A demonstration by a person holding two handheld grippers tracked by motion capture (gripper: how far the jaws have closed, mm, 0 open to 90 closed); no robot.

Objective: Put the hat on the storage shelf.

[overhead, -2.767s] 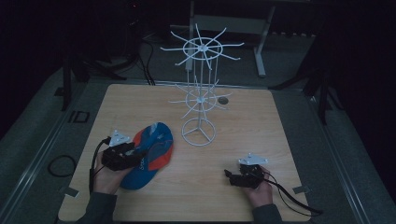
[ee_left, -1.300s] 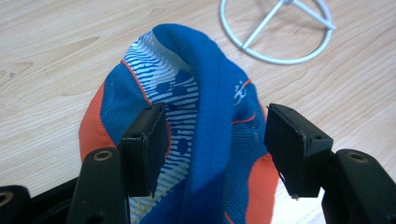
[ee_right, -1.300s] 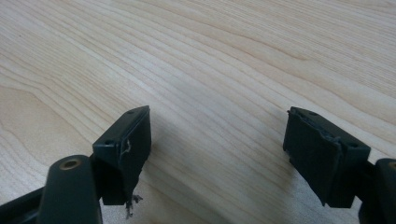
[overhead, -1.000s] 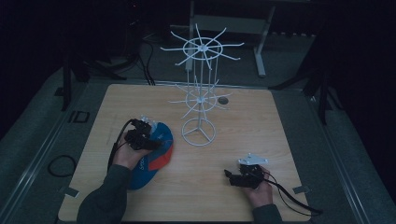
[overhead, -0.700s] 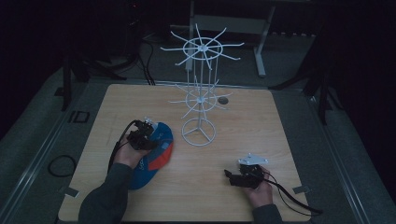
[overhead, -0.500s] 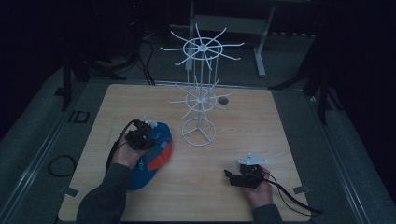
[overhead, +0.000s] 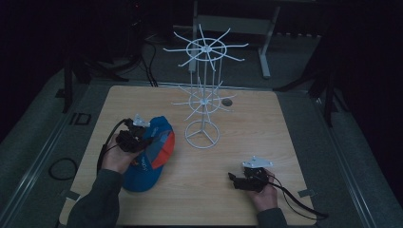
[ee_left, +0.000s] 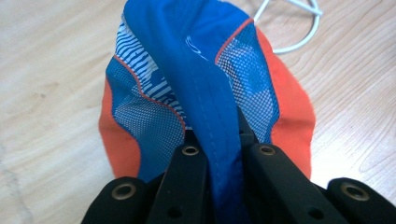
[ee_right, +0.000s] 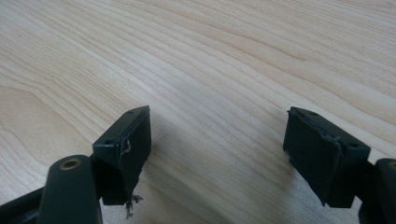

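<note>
high view: one wooden desk (overhead: 266, 128) fills the middle of the frame, with two sets of tongs on it, one in each of the person's hands. the left tongs (overhead: 135, 138) sit left of centre, over the upper part of the one cap (overhead: 151, 156), a blue and orange cap lying flat on the desk at lower left of centre. the right tongs (overhead: 235, 179) rest low at the lower right of the desk, well apart from the cap, with a cable trailing toward the lower right corner. one white wire rack (overhead: 203, 97) stands at the upper middle of the desk, with two tiers of spokes and a round ring base just right of the cap. one small dark round spot (overhead: 227, 102) lies on the desk behind the rack.

left gripper view: the left tongs (ee_left: 224, 154) are closed on a raised blue fold of the cap (ee_left: 187, 74), the cloth pinched between the two jaws. mesh panels and orange sides spread to either side. part of the rack's white ring (ee_left: 292, 28) shows at the upper right.

right gripper view: the right tongs (ee_right: 217, 140) stand wide apart, holding nothing, just over bare desk wood (ee_right: 210, 56).
</note>
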